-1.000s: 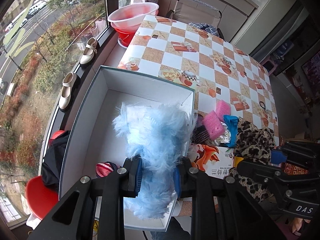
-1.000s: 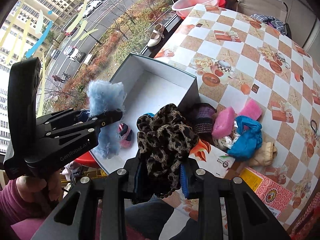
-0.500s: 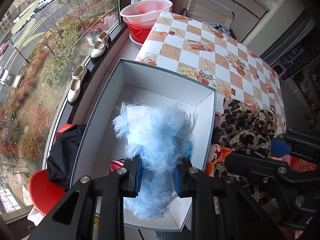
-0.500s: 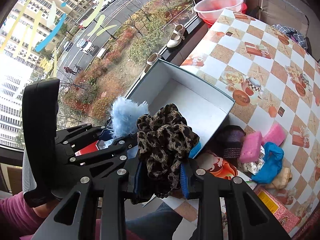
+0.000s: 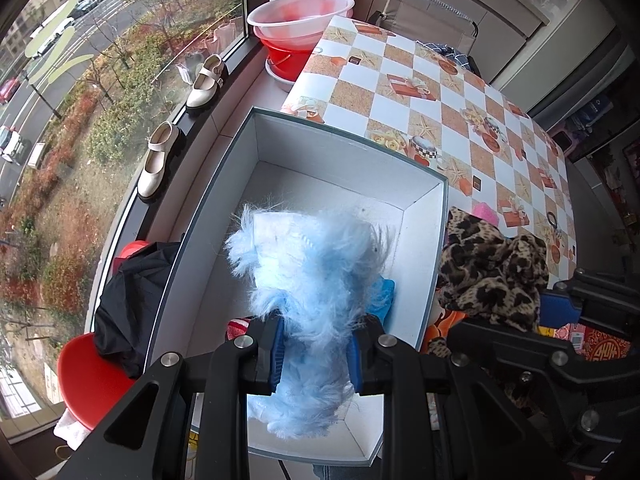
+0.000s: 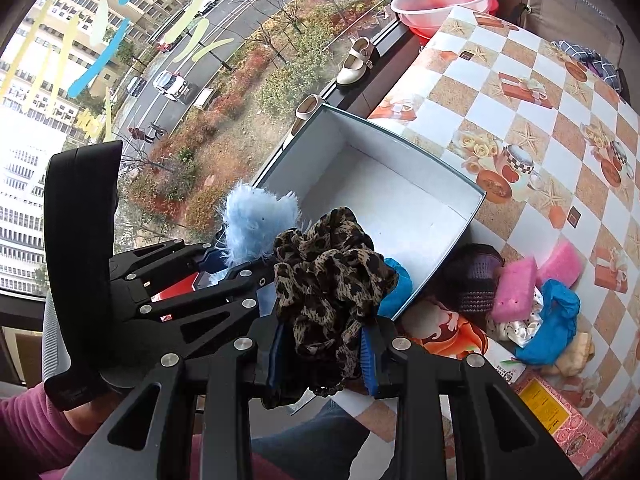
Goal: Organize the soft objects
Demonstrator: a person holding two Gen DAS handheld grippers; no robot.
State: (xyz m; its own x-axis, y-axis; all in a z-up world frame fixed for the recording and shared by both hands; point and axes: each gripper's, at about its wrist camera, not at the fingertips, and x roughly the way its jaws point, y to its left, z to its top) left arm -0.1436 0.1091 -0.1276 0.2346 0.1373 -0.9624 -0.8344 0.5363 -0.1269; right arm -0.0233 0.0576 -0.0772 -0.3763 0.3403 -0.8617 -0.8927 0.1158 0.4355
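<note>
My left gripper (image 5: 316, 350) is shut on a fluffy light-blue item (image 5: 316, 272) and holds it above the open white box (image 5: 344, 184). My right gripper (image 6: 322, 354) is shut on a leopard-print scrunchie (image 6: 328, 276), held over the box's near right corner (image 6: 400, 204). The scrunchie also shows in the left wrist view (image 5: 492, 272), right of the box wall. A red striped item (image 5: 238, 326) and a blue item (image 5: 384, 294) lie in the box's near end. More soft items lie right of the box: pink sponges (image 6: 516, 290), blue cloth (image 6: 556, 322), a dark knit piece (image 6: 476, 280).
The box sits at the left edge of a checkered table (image 5: 452, 92) next to a window sill with cream shoes (image 5: 204, 88). Pink and red basins (image 5: 300, 16) stand at the far end. A red chair with black cloth (image 5: 120, 316) is below left. A printed carton (image 6: 460, 336) lies beside the box.
Both grippers moved left with their loads. The blue fluff is further over the box interior, and the scrunchie has come closer to the box's right wall.
</note>
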